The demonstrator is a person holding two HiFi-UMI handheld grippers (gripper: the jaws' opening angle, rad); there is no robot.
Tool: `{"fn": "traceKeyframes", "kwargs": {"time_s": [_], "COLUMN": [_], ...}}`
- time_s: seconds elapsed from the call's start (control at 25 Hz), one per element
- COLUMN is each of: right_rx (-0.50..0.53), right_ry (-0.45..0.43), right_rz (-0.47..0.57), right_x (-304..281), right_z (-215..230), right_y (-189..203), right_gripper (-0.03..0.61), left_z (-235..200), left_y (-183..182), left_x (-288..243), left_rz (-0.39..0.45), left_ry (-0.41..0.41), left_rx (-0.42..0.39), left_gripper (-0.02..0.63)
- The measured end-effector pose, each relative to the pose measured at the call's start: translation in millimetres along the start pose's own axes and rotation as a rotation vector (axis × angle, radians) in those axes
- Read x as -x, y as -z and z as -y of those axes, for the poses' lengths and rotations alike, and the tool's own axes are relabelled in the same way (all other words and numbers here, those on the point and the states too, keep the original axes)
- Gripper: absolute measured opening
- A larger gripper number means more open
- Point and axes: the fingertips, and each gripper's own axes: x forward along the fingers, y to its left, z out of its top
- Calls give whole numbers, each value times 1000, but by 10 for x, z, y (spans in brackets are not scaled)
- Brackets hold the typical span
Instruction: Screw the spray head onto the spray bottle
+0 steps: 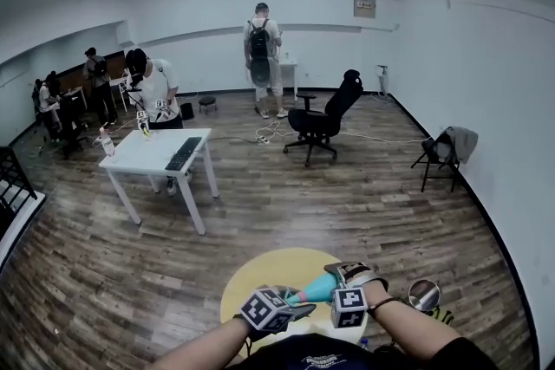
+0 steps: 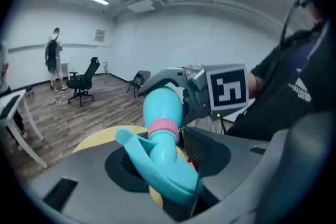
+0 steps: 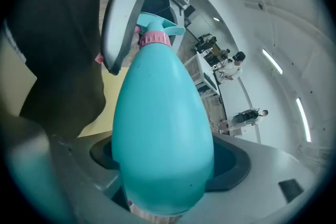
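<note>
A turquoise spray bottle lies roughly level between my two grippers, above a round yellow table. My right gripper is shut on the bottle's wide body, which fills the right gripper view. My left gripper is shut on the turquoise spray head. The head sits at the bottle's neck behind a pink collar, its trigger pointing left. The right gripper's marker cube shows behind the bottle in the left gripper view. How tightly the collar sits on the neck is not visible.
A white table with a keyboard stands to the left on the wooden floor. A black office chair is ahead, and a folding chair with a jacket is by the right wall. Several people stand at the back. A round metal object lies at my right.
</note>
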Motion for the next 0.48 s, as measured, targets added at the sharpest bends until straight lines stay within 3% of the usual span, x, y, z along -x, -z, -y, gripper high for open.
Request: {"fn": "traceKeyframes", "kwargs": {"time_s": [0.16,0.24,0.32,0.4,0.48], "right_rx": [-56,-63,-90,-206,-329], "right_ry": [-62,-57,-46,-78,-83], "right_rz": [21,29,48,89,102], "right_x": [61,56,16,68,110], "right_z": [-107,-66,6,35,38], "right_y": [-93,-97,-67,-46,151], "right_gripper": [434,433,434,436,437], "left_z": [12,-8,-70,-205,-430], "left_y": [124,101,-20,-265,-413], "left_x": [-52,-61,21,299,719], "left_rz": [-106,-96,23,275,526], "left_ry": [-24,-41,-32,28,123], "left_rx": [-136,-134,-13,229,501], "left_gripper": [225,224,227,230,287]}}
